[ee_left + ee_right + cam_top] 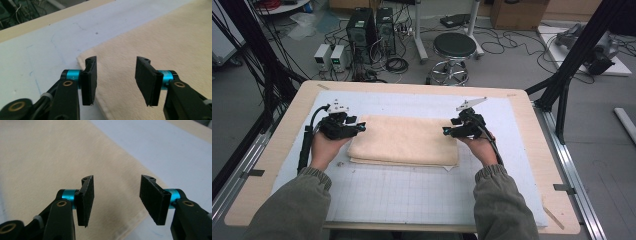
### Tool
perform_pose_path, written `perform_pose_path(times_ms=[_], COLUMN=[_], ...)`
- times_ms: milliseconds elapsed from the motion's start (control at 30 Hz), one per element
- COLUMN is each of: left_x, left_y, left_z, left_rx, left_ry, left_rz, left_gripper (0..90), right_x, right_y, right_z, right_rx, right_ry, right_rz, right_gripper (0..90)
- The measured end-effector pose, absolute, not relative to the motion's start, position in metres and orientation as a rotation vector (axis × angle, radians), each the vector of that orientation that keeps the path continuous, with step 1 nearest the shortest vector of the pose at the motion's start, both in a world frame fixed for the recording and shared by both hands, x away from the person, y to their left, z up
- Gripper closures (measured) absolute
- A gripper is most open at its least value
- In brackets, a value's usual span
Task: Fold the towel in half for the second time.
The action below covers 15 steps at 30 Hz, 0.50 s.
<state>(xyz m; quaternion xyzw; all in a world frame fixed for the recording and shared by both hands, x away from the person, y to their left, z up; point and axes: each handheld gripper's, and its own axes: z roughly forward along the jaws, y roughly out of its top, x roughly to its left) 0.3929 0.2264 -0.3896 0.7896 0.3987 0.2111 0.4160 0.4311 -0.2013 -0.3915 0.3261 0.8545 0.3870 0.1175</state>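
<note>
A cream folded towel (404,141) lies flat in the middle of the white gridded mat (412,195). My left gripper (360,127) hovers at the towel's left edge, held in a hand; its jaws stand apart with nothing between them, above the towel's corner (117,50). At the towel's right edge my right gripper (447,131) also has its jaws apart and empty over the cloth (62,157). The left gripper (115,80) and right gripper (116,201) both show a clear gap between the black pads.
The mat lies on a wooden table (267,165). On the floor beyond the far edge stand a black stool (454,55), computer towers (362,32) and several cables. A black frame post (572,60) rises at the right.
</note>
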Motion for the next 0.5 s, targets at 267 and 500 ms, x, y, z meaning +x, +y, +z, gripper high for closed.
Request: perform_pose_path(times_ms=[267,500], left_x=[0.365,0.352], left_y=[0.228,0.222], left_z=[-0.416,-0.433], left_rx=[2.048,2.105], left_ry=[0.947,0.922], left_rz=[0.466,0.446], left_gripper=[57.0,58.9], right_x=[0.415,0.410], right_y=[-0.193,-0.191], right_z=[-0.409,-0.426], right_rx=[0.899,0.923], right_ry=[2.544,2.569], right_rz=[1.114,1.082], right_gripper=[45.4,44.8])
